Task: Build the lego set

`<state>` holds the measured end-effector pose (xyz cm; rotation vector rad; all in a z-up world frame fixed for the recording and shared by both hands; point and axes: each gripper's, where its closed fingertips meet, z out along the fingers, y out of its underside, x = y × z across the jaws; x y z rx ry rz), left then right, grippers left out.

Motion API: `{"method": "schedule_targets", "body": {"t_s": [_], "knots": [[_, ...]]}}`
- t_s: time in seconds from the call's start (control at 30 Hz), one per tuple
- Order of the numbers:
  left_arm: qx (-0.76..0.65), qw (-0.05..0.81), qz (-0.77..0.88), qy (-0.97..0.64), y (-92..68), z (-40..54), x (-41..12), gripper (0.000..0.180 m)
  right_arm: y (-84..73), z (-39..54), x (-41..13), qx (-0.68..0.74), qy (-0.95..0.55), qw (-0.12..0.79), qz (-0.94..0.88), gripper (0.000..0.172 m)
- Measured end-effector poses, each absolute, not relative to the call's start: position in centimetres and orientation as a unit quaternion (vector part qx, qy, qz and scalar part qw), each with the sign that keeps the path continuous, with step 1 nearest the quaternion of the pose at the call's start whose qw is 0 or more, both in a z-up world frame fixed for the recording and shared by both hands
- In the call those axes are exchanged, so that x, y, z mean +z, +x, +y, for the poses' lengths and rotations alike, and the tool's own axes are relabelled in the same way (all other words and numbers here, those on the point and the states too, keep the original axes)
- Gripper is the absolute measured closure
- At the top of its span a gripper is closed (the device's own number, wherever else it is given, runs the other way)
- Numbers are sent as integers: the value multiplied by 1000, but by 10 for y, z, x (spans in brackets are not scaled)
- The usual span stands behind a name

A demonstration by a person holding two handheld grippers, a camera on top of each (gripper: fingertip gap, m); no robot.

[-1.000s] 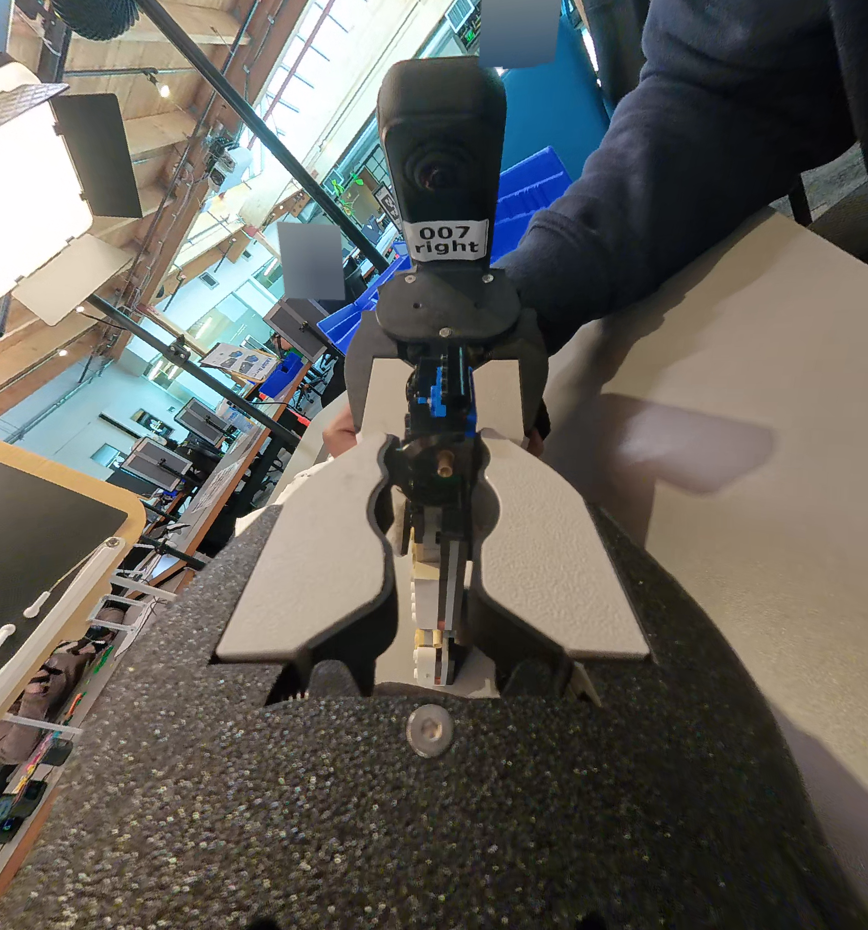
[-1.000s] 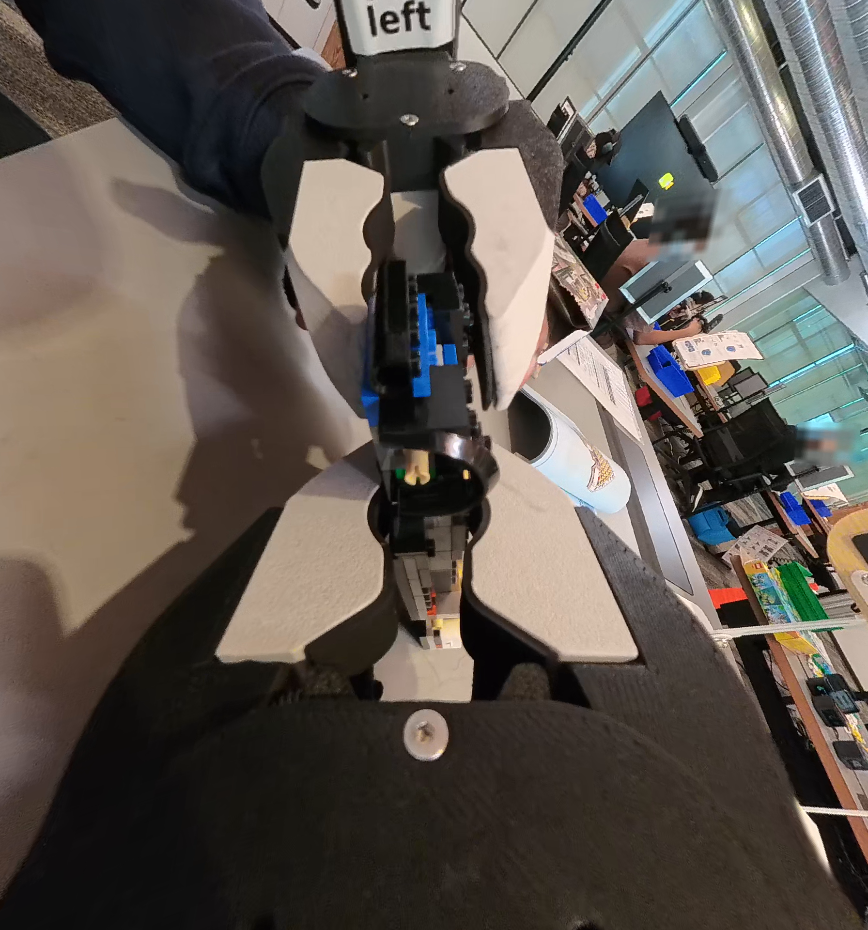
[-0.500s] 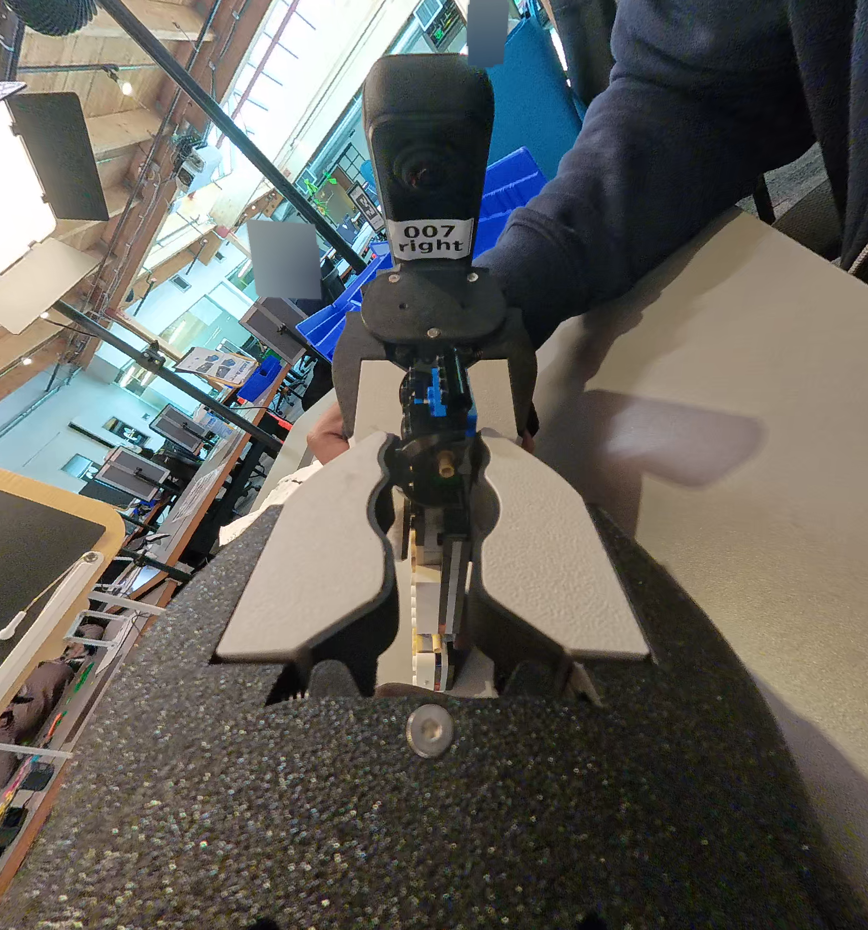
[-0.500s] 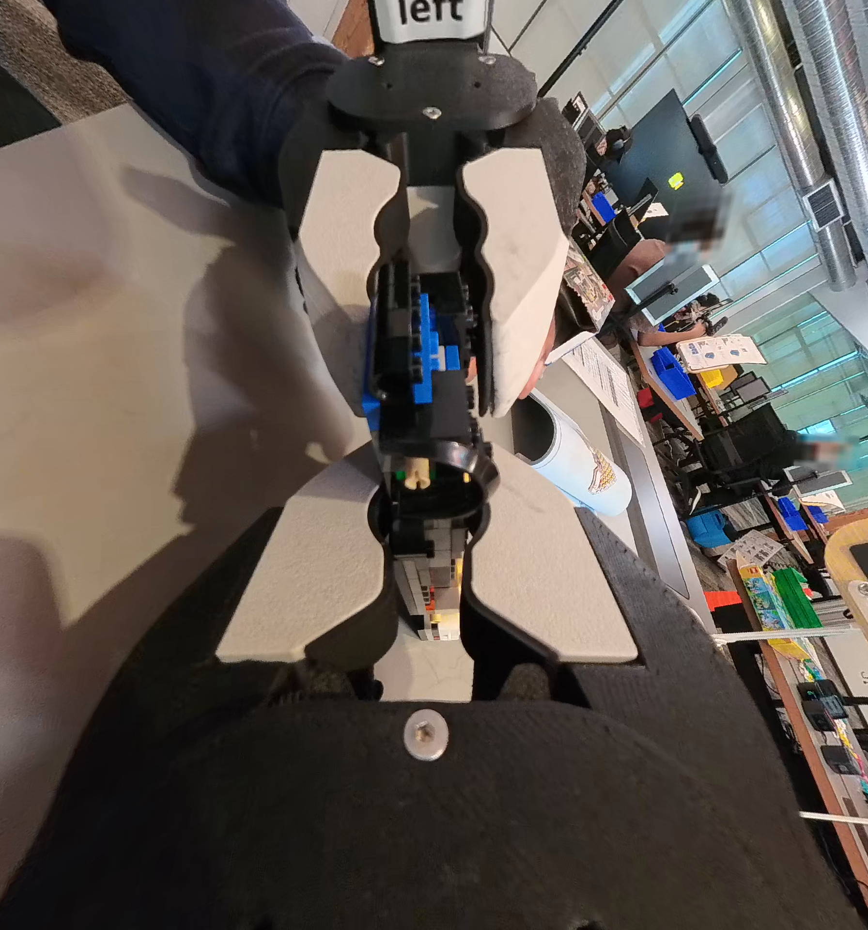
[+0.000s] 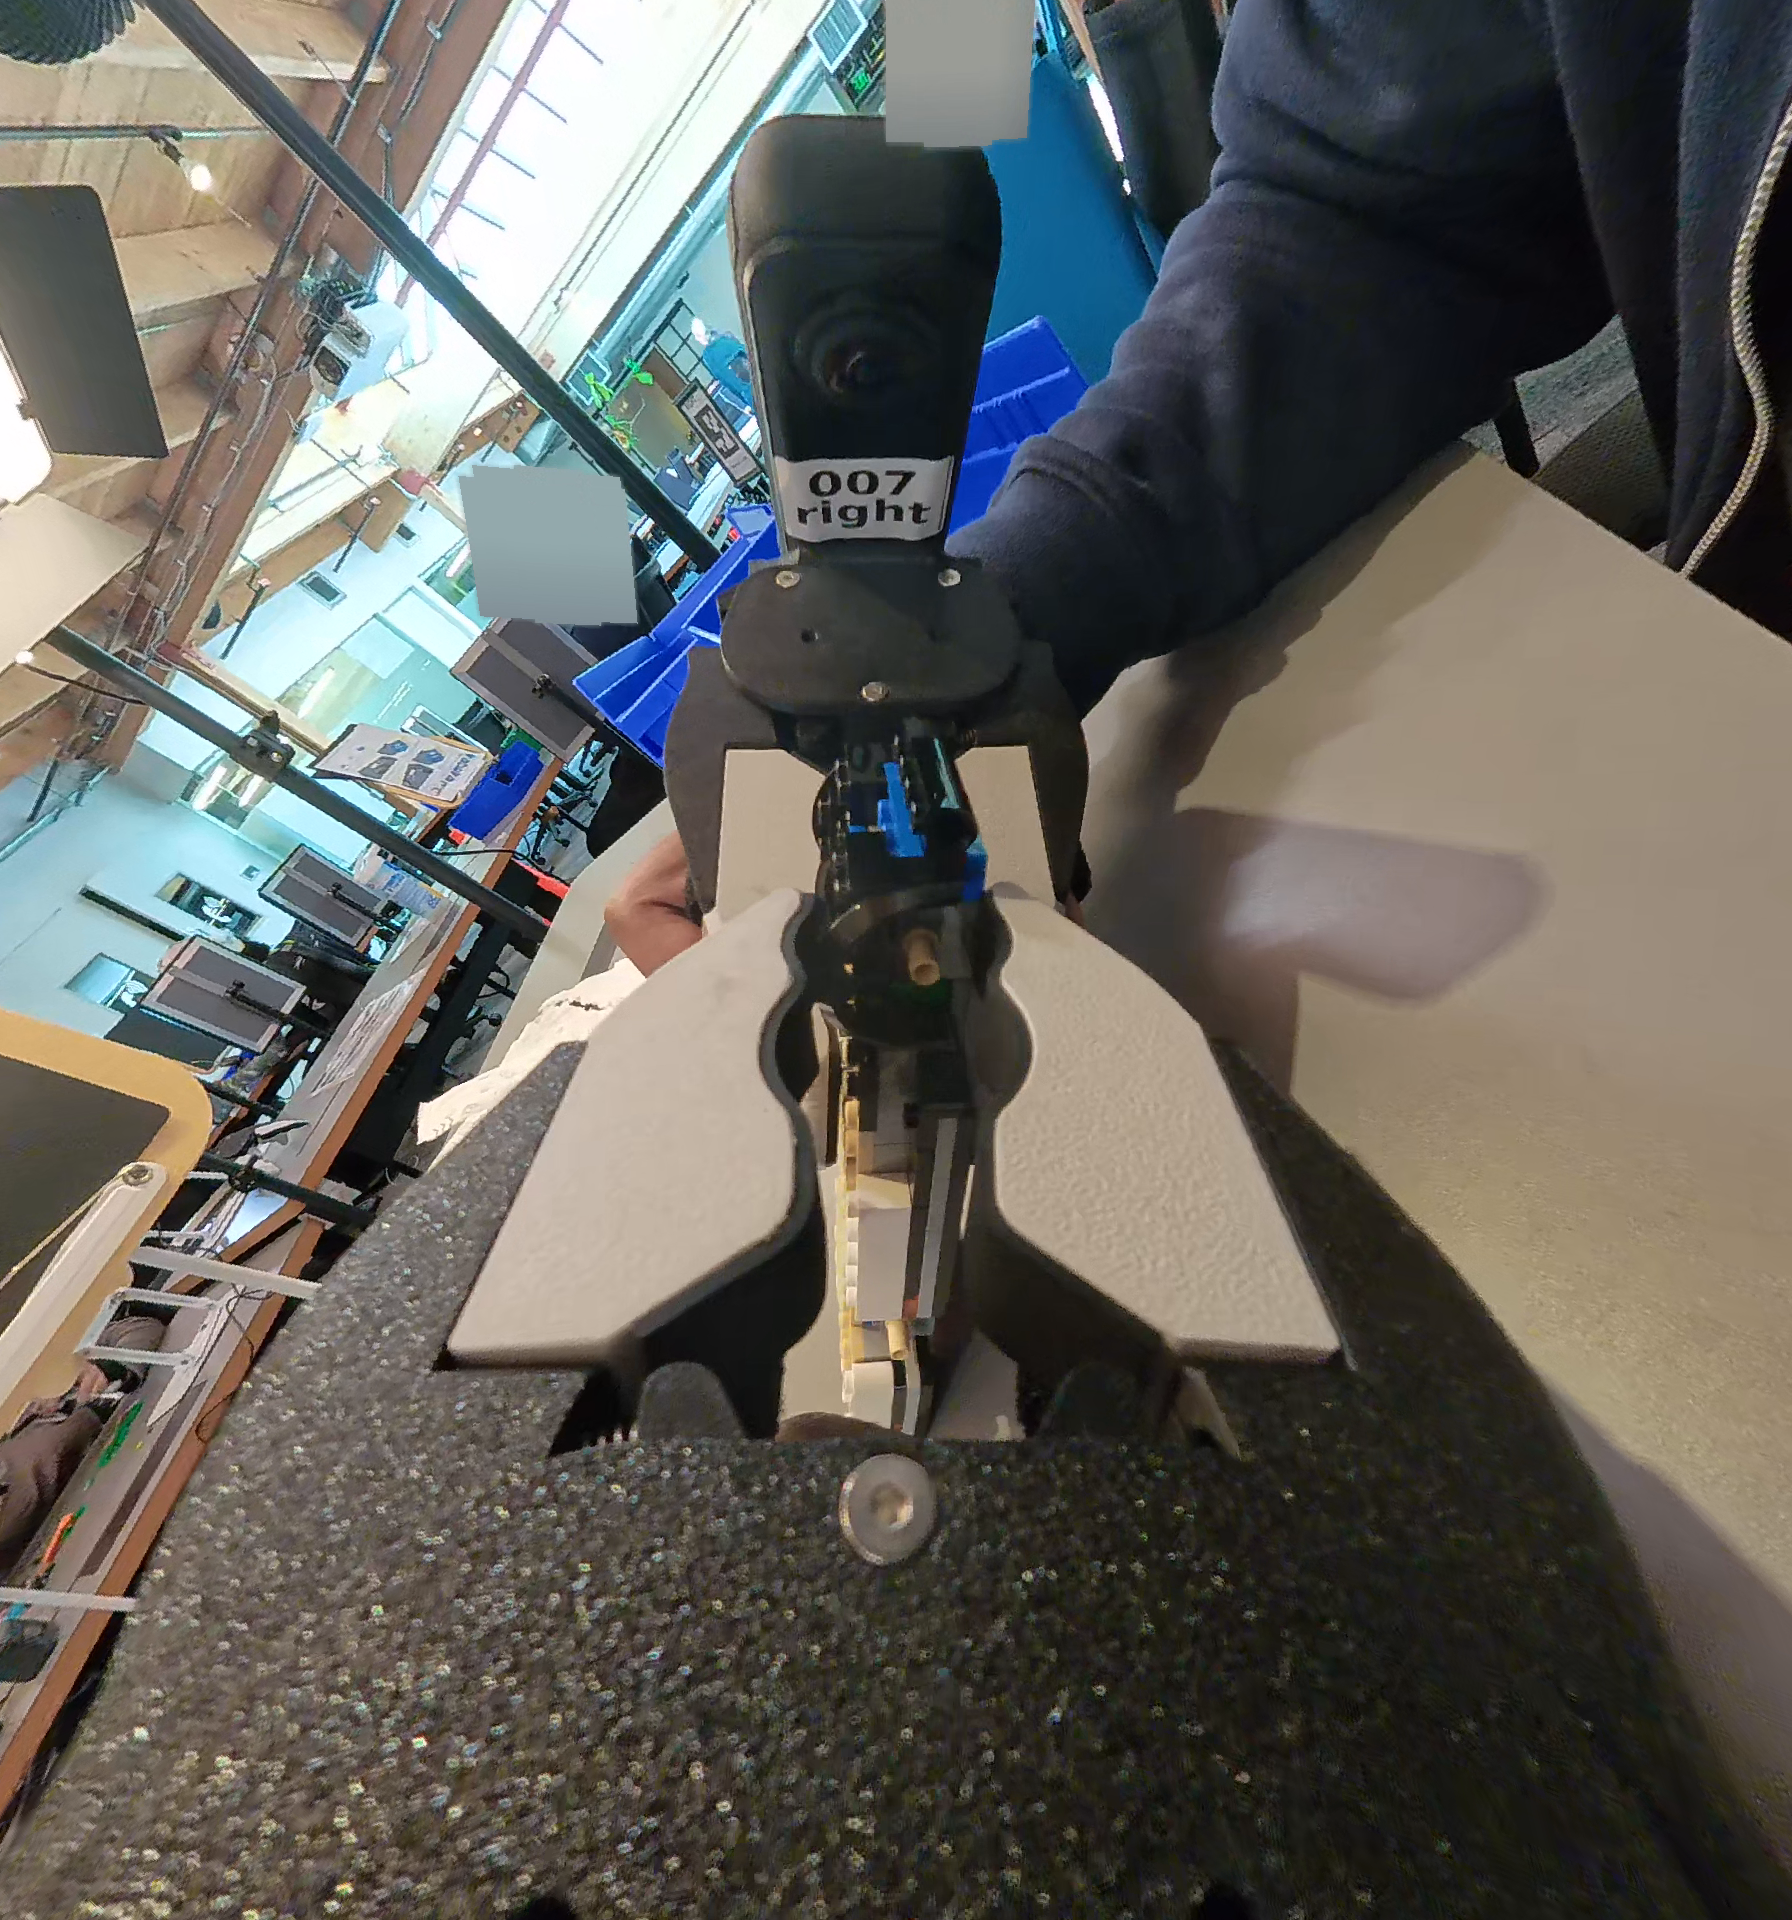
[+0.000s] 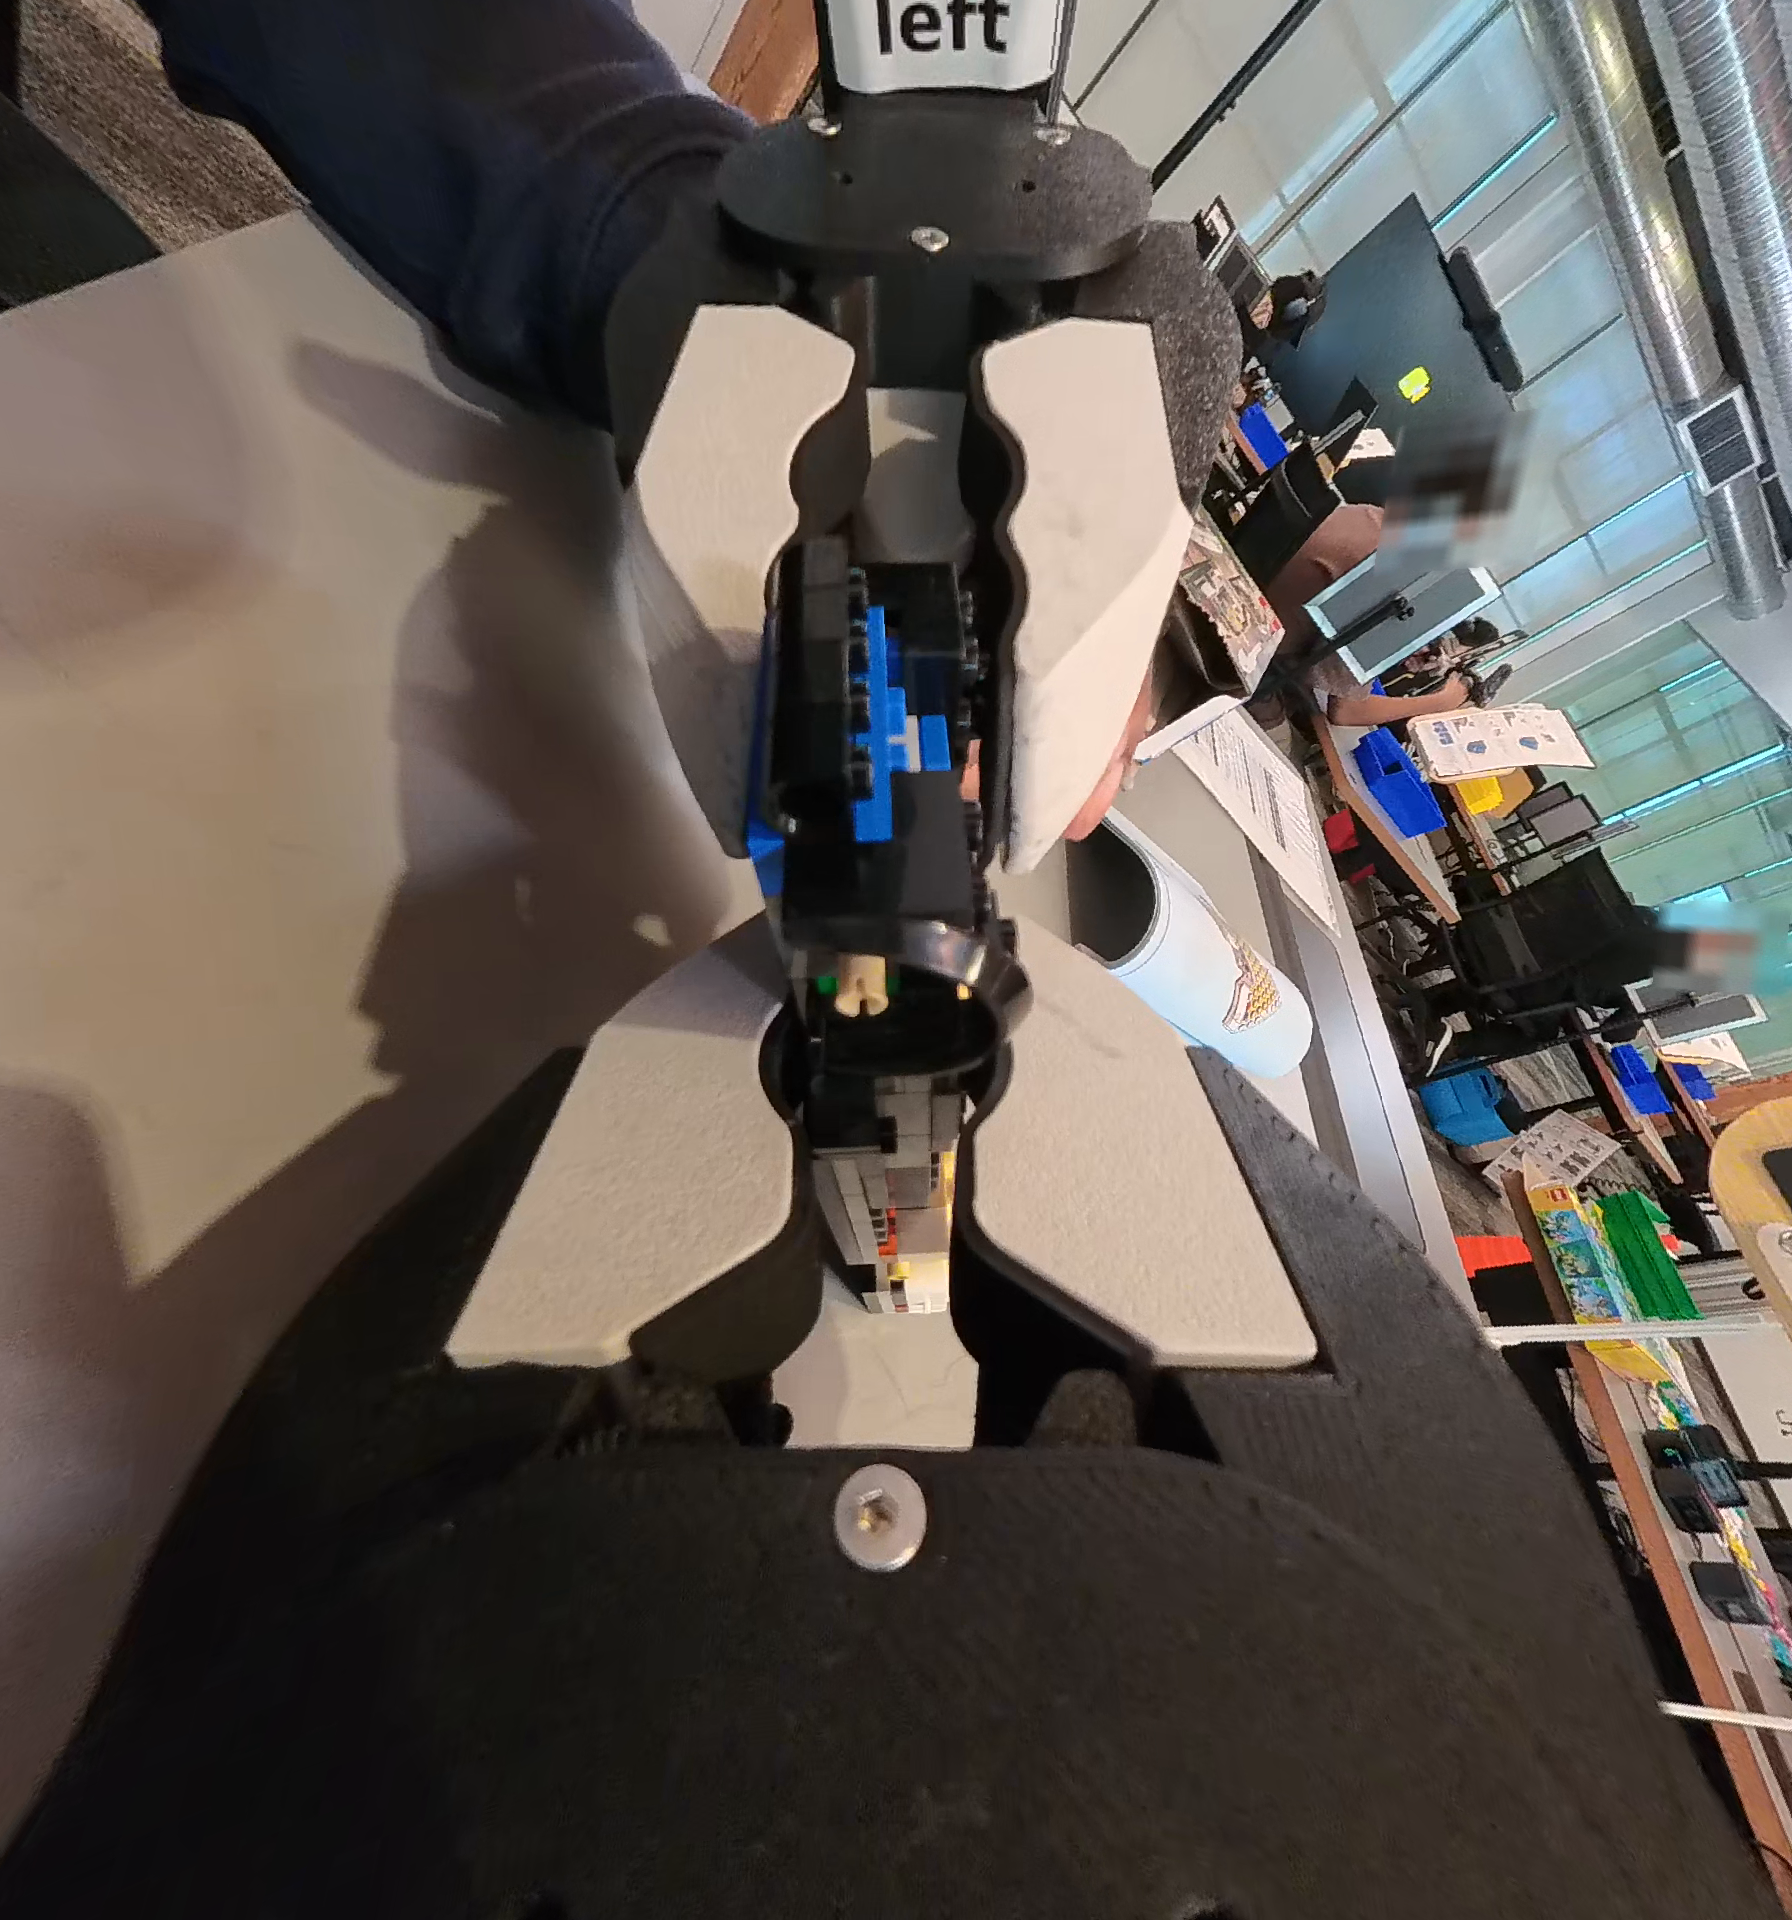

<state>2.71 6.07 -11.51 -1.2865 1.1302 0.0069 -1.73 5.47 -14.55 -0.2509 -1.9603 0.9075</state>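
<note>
While the grey table (image 5: 1494, 1195) is lying beneath both tools, the left gripper (image 5: 897, 997) and the right gripper (image 6: 887, 1029) are facing each other tip to tip, each seeing the other at twelve o'clock. Both are clamping narrowly on one toy-brick model (image 6: 871, 790), whose long axis is running from six to twelve o'clock between them. The left one is pinching the grey and white end (image 5: 897, 1247), the right one the black and blue end (image 5: 897, 831), neither being nearer.

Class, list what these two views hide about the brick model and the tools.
Right tool: its holder's hand, left wrist view, mostly hidden behind it.
Left tool: its top, right wrist view, cut off by the upper edge.
Brick model: clamped sides, both views, covered by the tools.
</note>
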Motion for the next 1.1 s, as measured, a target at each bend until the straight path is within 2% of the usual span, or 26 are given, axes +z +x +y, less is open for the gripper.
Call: {"method": "schedule_targets", "body": {"t_s": [0.37, 0.53, 0.93, 1.1], "knots": [[40, 674, 488, -554, 23, 64, -113, 151, -20, 56, -142, 376, -112, 469, -791, 147], [55, 670, 479, -565, 18, 65, -115, 137, -23, 60, -142, 370, -122, 476, -789, 147], [45, 640, 474, -604, 8, 60, -102, 143, -28, 66, -142, 359, -136, 485, -786, 147], [46, 647, 474, -595, 10, 61, -104, 151, -29, 68, -141, 359, -141, 486, -784, 147]]}}
